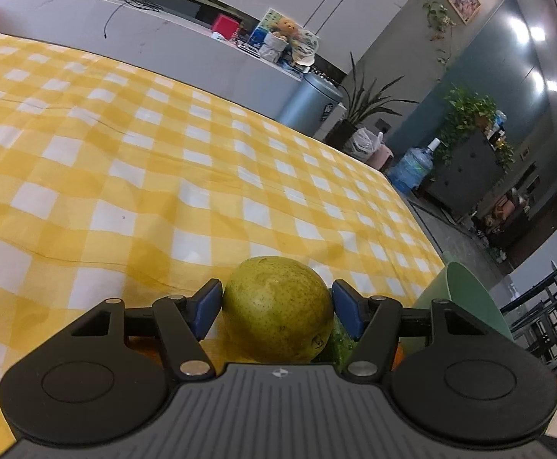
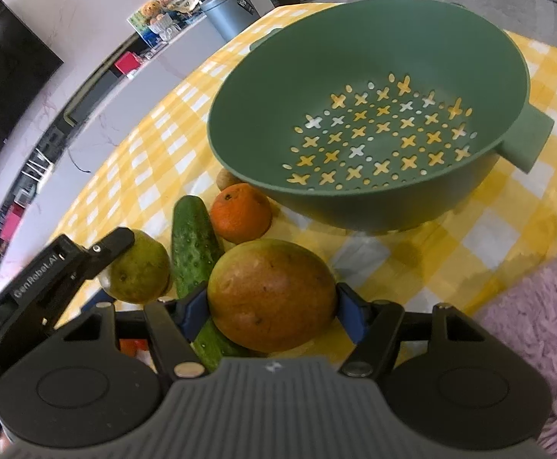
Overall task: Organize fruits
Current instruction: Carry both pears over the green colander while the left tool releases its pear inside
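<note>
Matt green plastic colander on wrinkled checked cloth

1. The left wrist view looks low across the yellow-checked table from just behind the left tongs, toward the room's far wall.
2. The right wrist view looks steeply down over the right tongs, close to the green colander.
3. Both views share the green pear, the cucumber and the colander's rim.

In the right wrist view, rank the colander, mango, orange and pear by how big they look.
1. Colander, by far the largest.
2. Mango, though it sits nearest the camera, between the right gripper's pads.
3. Orange and pear look alike; no ranking.
</note>
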Demonstrator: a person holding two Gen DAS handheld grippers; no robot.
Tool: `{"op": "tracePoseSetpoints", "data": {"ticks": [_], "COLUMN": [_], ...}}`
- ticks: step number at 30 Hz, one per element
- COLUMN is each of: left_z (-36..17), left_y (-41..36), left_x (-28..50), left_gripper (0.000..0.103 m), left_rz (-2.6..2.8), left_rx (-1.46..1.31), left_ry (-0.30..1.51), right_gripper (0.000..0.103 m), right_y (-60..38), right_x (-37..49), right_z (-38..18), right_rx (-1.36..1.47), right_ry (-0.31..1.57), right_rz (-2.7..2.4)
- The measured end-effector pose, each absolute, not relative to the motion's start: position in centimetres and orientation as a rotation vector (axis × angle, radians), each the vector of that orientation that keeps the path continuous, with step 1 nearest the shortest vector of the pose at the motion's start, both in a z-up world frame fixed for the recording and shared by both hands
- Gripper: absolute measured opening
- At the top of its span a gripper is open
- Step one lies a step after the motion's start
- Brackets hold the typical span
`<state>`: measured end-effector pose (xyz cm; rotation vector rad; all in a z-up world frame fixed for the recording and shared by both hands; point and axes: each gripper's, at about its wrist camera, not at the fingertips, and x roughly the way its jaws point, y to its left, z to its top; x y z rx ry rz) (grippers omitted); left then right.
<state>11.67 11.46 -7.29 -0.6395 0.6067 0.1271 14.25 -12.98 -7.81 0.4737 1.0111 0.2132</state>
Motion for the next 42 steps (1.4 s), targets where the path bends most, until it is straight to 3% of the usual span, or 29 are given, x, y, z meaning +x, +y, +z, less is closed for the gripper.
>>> {"op": "tracePoseSetpoints", "data": {"ticks": [19, 29, 35, 42], "left_z": [-3.4, -0.7, 1.0, -0.1], "left_y": [10.6, 7.0, 3.0, -2.8], "left_x": [8.9, 8.5, 11.3, 17.0], "left_gripper": [0.072, 0.072, 0.072, 0.072], "left_rz": [0.124, -0.144, -0.316, -0.342], "left_rx": [-0.621, -0.615, -0.523, -0.412], "left_ry": [0.491, 0.409, 0.489, 0.672], "right_gripper": [0.066, 0.066, 0.066, 0.066], "right_y": [-15.2, -19.6, -22.7, -26.5], "right_x": [11.6, 10.8, 11.1, 12.6], "right_z": [-4.8, -0.7, -0.1, -2.3], "right_rx": [0.824, 0.776, 0.596, 0.767], "right_ry": [0.73, 0.47, 0.339, 0.347], "right_rz": [0.558, 0.555, 0.368, 0.262]}}
